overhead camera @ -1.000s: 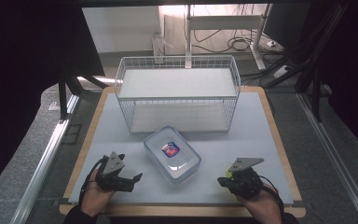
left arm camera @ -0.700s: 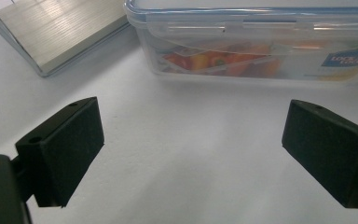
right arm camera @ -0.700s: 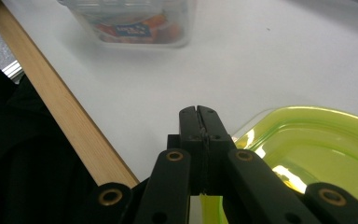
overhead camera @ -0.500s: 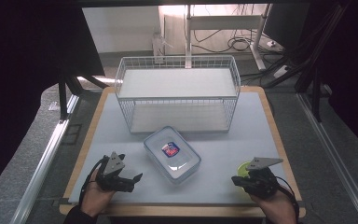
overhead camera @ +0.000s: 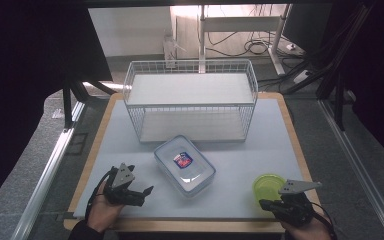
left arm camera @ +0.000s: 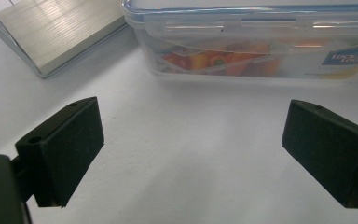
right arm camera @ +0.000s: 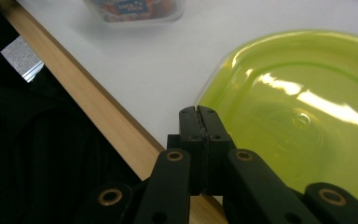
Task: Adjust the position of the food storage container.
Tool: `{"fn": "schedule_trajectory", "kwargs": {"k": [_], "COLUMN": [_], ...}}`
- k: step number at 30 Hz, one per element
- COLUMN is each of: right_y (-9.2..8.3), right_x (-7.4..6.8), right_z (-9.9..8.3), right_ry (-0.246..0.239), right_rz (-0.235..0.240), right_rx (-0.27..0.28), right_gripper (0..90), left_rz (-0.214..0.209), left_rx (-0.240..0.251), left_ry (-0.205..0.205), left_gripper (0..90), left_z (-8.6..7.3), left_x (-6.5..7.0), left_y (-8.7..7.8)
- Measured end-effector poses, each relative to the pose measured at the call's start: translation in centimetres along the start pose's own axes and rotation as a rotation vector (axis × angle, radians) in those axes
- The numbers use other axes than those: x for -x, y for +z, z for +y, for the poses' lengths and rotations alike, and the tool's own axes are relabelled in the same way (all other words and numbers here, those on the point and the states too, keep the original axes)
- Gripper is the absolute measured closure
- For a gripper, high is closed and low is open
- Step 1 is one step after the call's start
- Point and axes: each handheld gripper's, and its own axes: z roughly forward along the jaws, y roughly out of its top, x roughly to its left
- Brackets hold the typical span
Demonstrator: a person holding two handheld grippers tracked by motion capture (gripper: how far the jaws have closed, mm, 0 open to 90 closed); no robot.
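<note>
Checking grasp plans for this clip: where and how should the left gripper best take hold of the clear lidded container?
Probably across the narrow width of the container, jaws on its two long side walls just under the lid rim, coming in low from the near-left where the left gripper sits open. It lies flat and diagonal, and the lid top is too broad and smooth to pinch.

On the white table (overhead camera: pixel 260 150) I count one white wire basket (overhead camera: pixel 190 100), one clear lidded food container (overhead camera: pixel 184 164) and one yellow-green plastic plate (overhead camera: pixel 267 186). Two hand-held grippers: the left gripper (overhead camera: pixel 145 191) and the right gripper (overhead camera: pixel 263 203).
</note>
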Motion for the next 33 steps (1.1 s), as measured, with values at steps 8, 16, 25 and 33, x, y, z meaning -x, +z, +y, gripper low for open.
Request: {"fn": "schedule_trajectory", "kwargs": {"k": [8,16,25,33], "right_y": [0.1,0.2,0.6,0.8], "right_x": [0.0,0.8,2.9,4.6], "right_z": [0.1,0.0,0.3,0.9], "right_ry": [-0.011,0.005,0.044,0.071], "right_rz": [-0.004,0.002,-0.008,-0.033], "right_rx": [-0.016,-0.008,-0.001,0.015], "right_gripper": [90.0,90.0,90.0,90.0], "left_rz": [-0.002,-0.003,-0.006,-0.016], "left_rx": [-0.006,-0.008,-0.016,-0.027], "left_ry": [0.008,0.013,0.010,-0.005], "left_gripper": [5.3,5.3,5.3,5.3], "left_z": [0.0,0.0,0.0,0.0], "left_x": [0.0,0.1,0.1,0.0], "left_y": [0.0,0.1,0.2,0.3]}}
